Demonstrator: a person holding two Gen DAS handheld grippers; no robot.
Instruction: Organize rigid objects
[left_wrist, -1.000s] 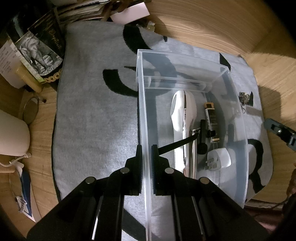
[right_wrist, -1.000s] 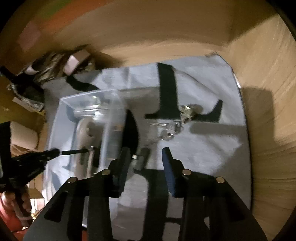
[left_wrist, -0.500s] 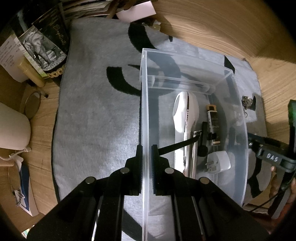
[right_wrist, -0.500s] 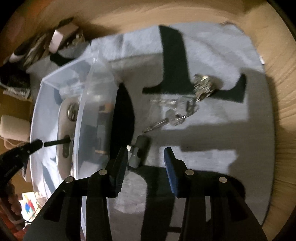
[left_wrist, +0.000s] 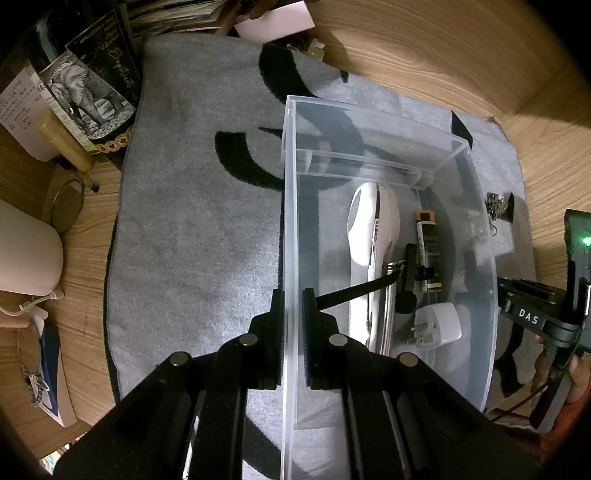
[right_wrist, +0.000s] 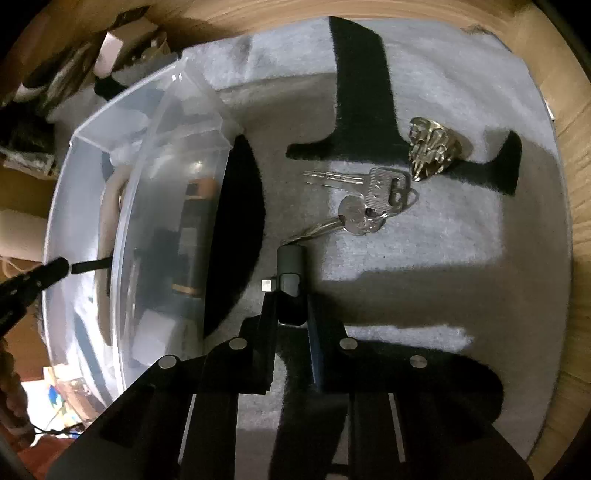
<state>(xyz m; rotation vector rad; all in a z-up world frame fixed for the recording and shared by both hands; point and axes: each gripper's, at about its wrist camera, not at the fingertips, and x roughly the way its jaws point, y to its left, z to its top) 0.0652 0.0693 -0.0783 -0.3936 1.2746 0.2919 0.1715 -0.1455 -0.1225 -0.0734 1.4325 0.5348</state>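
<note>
A clear plastic bin (left_wrist: 369, 125) stands on a grey mat (left_wrist: 192, 229). My left gripper (left_wrist: 293, 325) is shut on the bin's near wall. Inside lie a white handheld device (left_wrist: 373, 229), a dark lighter (left_wrist: 426, 251), a white plug adapter (left_wrist: 437, 326) and a black strap. In the right wrist view, my right gripper (right_wrist: 291, 306) is shut on a small dark grey flash drive (right_wrist: 290, 273) lying on the mat (right_wrist: 461, 240) just right of the bin (right_wrist: 162, 206). A bunch of keys (right_wrist: 365, 203) with a metal charm (right_wrist: 430, 147) lies beyond it.
A wine box (left_wrist: 88, 74), papers, a round mirror (left_wrist: 66, 206) and a white cylinder (left_wrist: 26, 254) crowd the left table edge. Wooden table (left_wrist: 443, 48) surrounds the mat. The right gripper's body (left_wrist: 543, 314) shows beside the bin's right wall.
My right gripper moved forward and down and closed on the flash drive. My left gripper kept its hold on the bin wall; the view shifted slightly.
</note>
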